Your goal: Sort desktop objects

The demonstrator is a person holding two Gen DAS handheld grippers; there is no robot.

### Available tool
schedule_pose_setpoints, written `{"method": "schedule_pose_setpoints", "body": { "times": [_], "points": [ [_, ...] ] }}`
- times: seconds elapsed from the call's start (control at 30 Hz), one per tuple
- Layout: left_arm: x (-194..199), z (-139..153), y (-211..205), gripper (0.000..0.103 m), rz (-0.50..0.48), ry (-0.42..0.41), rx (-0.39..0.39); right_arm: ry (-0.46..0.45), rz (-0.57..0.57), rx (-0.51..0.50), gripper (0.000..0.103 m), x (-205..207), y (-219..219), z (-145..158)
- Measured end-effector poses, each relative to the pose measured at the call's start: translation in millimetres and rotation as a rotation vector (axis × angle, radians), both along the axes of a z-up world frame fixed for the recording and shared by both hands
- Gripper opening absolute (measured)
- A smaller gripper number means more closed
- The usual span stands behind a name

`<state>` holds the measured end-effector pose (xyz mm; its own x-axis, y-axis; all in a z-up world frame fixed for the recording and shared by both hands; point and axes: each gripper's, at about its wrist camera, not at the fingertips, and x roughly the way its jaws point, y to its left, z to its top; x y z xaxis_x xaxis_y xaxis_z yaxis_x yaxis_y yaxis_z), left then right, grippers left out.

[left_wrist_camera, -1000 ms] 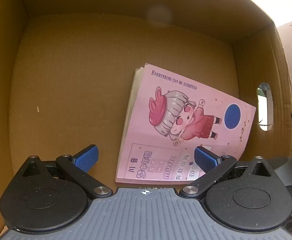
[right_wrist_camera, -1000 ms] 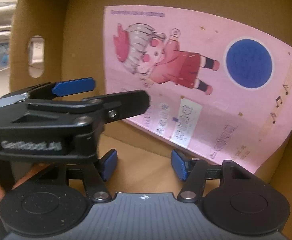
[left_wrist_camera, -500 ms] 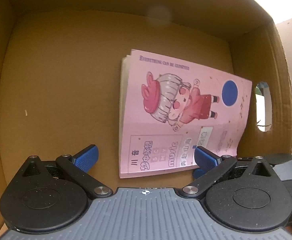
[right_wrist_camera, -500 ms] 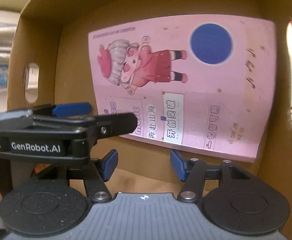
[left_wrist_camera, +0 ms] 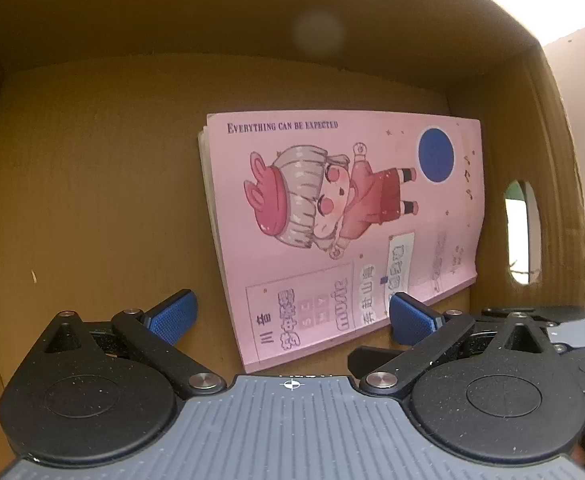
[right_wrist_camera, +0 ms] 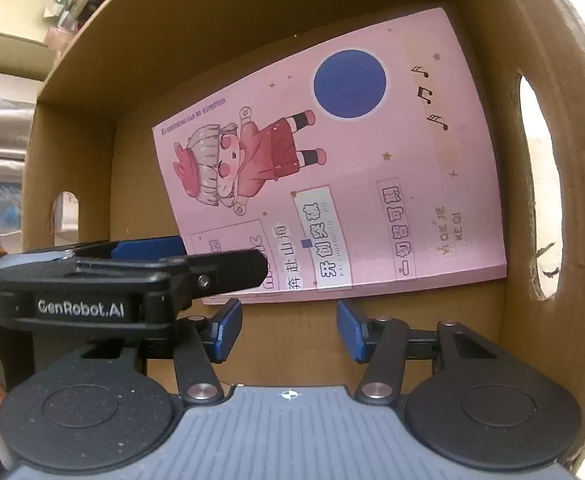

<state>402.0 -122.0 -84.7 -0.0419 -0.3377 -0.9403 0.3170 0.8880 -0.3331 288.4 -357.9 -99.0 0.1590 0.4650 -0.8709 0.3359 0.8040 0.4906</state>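
Inside, both views looked down into a brown cardboard box (left_wrist_camera: 92, 200). A pink notebook (left_wrist_camera: 344, 220) with a cartoon girl, a blue circle and the line "EVERYTHING CAN BE EXPECTED" lay flat on the box floor, toward the side wall with the oval handle hole (left_wrist_camera: 522, 232), its far short edge close to the back wall. No pad touched it.

The left hand-held gripper (left_wrist_camera: 292, 316) hovered over the box floor, released, blue pads wide apart; the notebook's near corner sat below the gap, with the right pad overlapping the cover's edge in view, nothing clamped. In the right wrist view the left hand-held gripper showed side-on at the left, marked "GenRobot.AI".

The right hand-held gripper (right_wrist_camera: 288, 330) was also released, empty, pads parted over bare cardboard just short of the notebook's near long edge; its jaws had just been closing a bit, with nothing between them.

A second handle hole (right_wrist_camera: 64, 216) showed in the opposite wall. Clutter outside the box was too blurred to tell.
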Motion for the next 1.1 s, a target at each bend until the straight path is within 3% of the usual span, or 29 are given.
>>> {"method": "schedule_pose_setpoints", "body": {
  "times": [0.17,0.23,1.1],
  "points": [
    [-2.4,14.3,-1.3,0.103,-0.007,-0.009,0.000,-0.021,-0.031,0.011,0.056,-3.4,-2.6,-1.8],
    [-26.5,-14.6,-12.4,0.103,-0.013,-0.019,-0.003,-0.026,-0.044,0.018,0.056,-1.8,-9.6,3.6],
    [-30.7,-47.4,-31.7,0.103,-0.048,-0.085,-0.044,-0.086,-0.104,0.051,0.055,-6.2,-20.3,4.3]
  ]
}}
